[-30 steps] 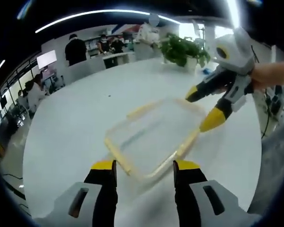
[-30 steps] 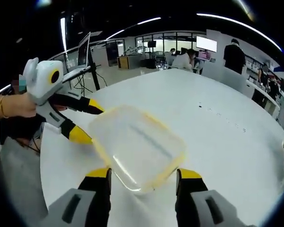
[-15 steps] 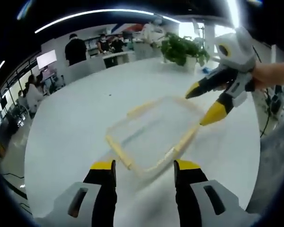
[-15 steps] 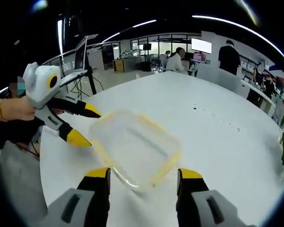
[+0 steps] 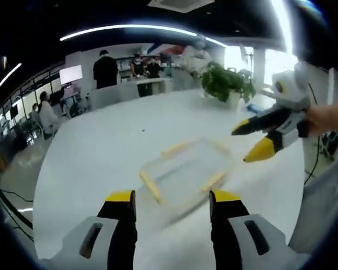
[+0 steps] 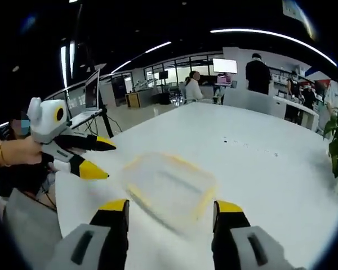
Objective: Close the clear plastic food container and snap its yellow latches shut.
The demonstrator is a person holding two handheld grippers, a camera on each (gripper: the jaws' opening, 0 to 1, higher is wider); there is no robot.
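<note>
A clear plastic food container (image 5: 187,173) with its lid on and yellow latches along its sides lies flat on the round white table (image 5: 101,152). My left gripper (image 5: 172,203) stands open just short of the container, empty. In the right gripper view the same container (image 6: 172,185) looks blurred, ahead of my right gripper (image 6: 170,209), which is open and empty too. The right gripper (image 5: 258,139) comes into the left gripper view from the right, held above the container's far corner. The left gripper (image 6: 98,156) enters the right gripper view from the left.
A potted green plant (image 5: 228,83) stands at the table's far edge. Several people (image 5: 107,68) stand or sit at desks beyond the table. A laptop on a stand (image 6: 93,90) is behind the left hand. The table edge (image 5: 42,191) curves near on the left.
Both grippers have pulled back and risen from the container, so it looks smaller and farther off. The container itself has stayed flat on the table.
</note>
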